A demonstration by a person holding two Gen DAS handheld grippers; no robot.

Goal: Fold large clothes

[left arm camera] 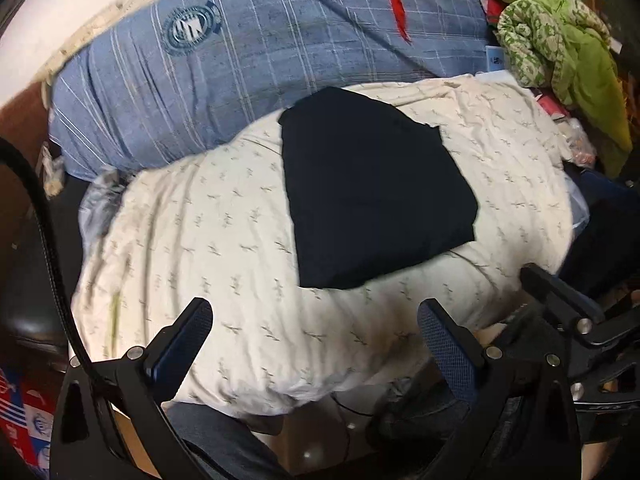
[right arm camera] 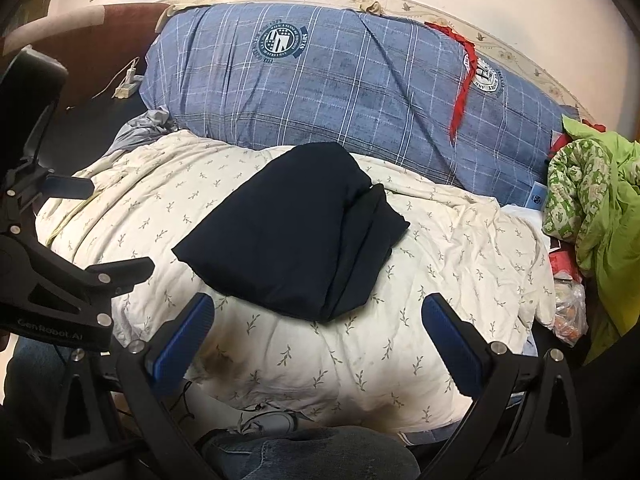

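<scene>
A dark navy garment (left arm camera: 372,188) (right arm camera: 296,232) lies folded into a thick packet on top of a cream quilt with a small leaf print (left arm camera: 208,240) (right arm camera: 440,264). My left gripper (left arm camera: 314,320) hovers open over the quilt's near edge, short of the garment, holding nothing. It also shows at the left of the right wrist view (right arm camera: 116,232). My right gripper (right arm camera: 318,316) is open too, its blue pads spread just below the garment's near corner, empty. In the left wrist view the right gripper's black frame (left arm camera: 568,304) stands at the right edge.
A blue plaid bedding bundle (left arm camera: 248,64) (right arm camera: 344,84) with a red ribbon (right arm camera: 460,84) lies behind the quilt against the wall. A green patterned cloth pile (left arm camera: 560,52) (right arm camera: 592,200) sits at the right. A person's jeans-clad knee (right arm camera: 312,456) is below.
</scene>
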